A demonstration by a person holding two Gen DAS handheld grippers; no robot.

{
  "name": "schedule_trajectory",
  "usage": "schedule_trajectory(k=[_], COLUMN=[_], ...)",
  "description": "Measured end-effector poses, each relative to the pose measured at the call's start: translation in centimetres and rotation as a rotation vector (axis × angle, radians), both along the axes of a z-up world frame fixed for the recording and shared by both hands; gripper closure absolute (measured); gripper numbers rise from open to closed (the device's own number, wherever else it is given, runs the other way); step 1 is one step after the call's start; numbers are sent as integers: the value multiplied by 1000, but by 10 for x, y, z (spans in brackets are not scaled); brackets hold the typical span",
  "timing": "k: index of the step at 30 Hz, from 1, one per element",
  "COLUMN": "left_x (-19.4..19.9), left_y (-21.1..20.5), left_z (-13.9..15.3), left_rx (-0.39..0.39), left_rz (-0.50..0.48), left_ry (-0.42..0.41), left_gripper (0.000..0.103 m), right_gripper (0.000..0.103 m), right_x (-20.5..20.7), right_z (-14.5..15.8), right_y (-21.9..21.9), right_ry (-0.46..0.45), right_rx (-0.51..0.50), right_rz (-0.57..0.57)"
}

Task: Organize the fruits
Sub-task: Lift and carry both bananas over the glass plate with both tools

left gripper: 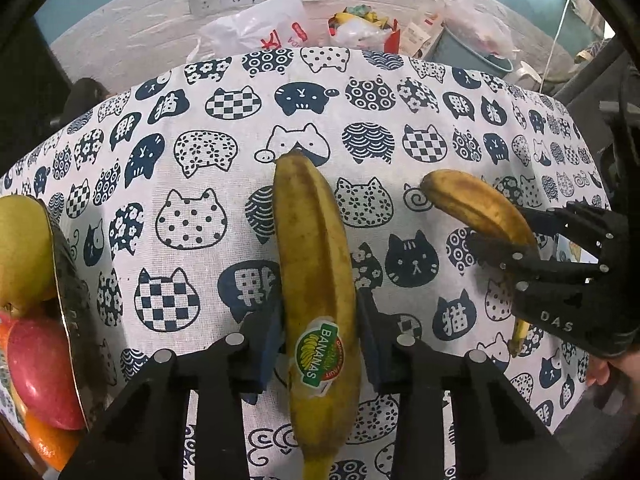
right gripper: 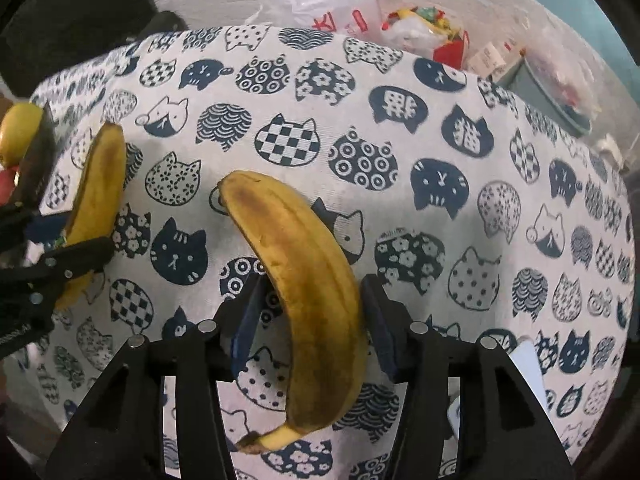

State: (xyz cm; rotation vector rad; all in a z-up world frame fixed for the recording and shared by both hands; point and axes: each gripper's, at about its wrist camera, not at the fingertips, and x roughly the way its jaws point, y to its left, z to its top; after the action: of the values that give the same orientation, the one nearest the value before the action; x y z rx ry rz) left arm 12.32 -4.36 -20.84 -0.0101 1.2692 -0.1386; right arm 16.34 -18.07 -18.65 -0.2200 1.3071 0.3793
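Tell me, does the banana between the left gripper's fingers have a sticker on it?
Yes, the banana carries a green label reading BANANAS near its lower end.

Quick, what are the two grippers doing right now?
Left gripper: closed on the stickered banana.
Right gripper: open, fingers around the other banana, not gripping it.

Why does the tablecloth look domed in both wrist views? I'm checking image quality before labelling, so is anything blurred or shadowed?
Left wrist view: fisheye bulges the cat-print tablecloth with black corner vignetting; the stickered banana is sharp, the fruit plate smeared at the edge. Right wrist view: same bulge; the curved banana is crisp over a soft shadow, the clutter beyond the table looks softer.
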Motion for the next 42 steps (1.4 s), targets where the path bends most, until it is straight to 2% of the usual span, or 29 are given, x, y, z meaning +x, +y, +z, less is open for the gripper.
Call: schedule_trajectory(k=[2, 8, 13, 26, 42], left_x=[-3, -9, -15, -45, -73], left_y=[3, 5, 6, 24, 50], left_z=[1, 4, 13, 73, 122], left_rx=[6, 2, -1, -31, -45], left_rz=[-8, 1, 3, 13, 64], left_ry=[-9, -6, -24, -127, -234], left_gripper=[68, 69, 69, 69, 69], right_gripper=[60, 68, 68, 68, 68], right_x=[-1, -5, -13, -29, -41], right_z=[1, 8, 28, 77, 131], right_y=[4, 3, 0, 11, 48], right_ry=[-12, -11, -40, -119, -192], right_rx=[-19, 12, 35, 101, 177], right_rz=[4, -1, 5, 19, 69])
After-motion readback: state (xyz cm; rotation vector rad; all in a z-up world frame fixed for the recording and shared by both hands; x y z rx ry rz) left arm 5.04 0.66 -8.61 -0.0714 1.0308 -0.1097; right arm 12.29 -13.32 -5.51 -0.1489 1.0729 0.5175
